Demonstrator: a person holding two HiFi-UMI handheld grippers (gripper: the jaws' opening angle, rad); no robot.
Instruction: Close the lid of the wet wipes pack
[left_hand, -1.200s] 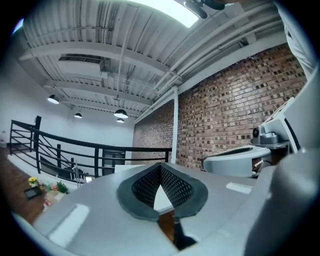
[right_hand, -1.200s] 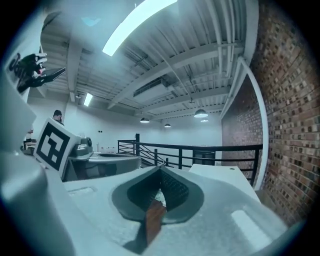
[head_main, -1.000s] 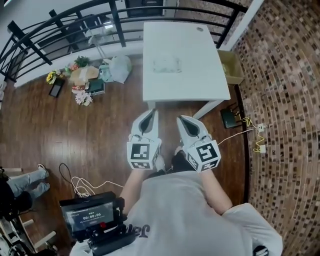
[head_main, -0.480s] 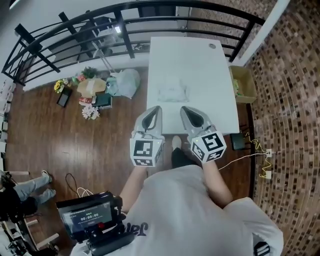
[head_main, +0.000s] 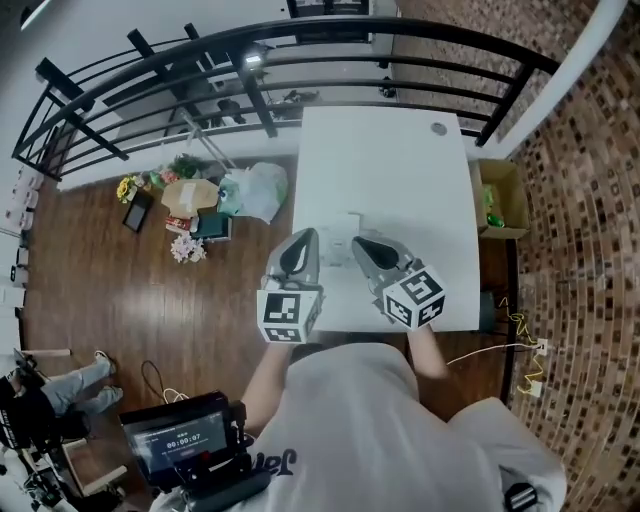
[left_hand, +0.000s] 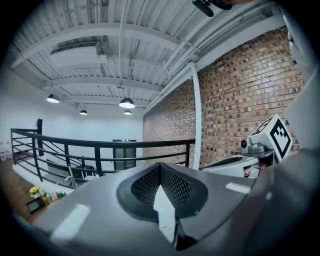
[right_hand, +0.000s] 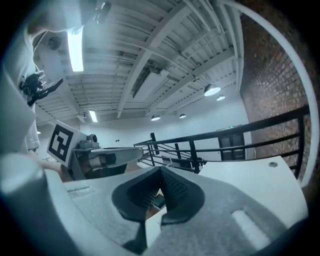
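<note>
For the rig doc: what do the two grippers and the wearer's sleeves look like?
Left gripper and right gripper match: pale grey tapered shells, with dark mesh-textured pads inside the jaws. Each has a white cube with black square markers at the rear. No cables show on them. The person wears a pale short-sleeved T-shirt.

Table: white top, smooth and matt.
Floor: brown wood boards with a glossy finish.
Railing: black metal bars, smooth.
Wall: rough brick.
Left tongs, right tongs: grey plastic shells, matt.
Pads: dark, cross-hatched texture, rubbery look.
Shirt: pale grey cloth.
</note>
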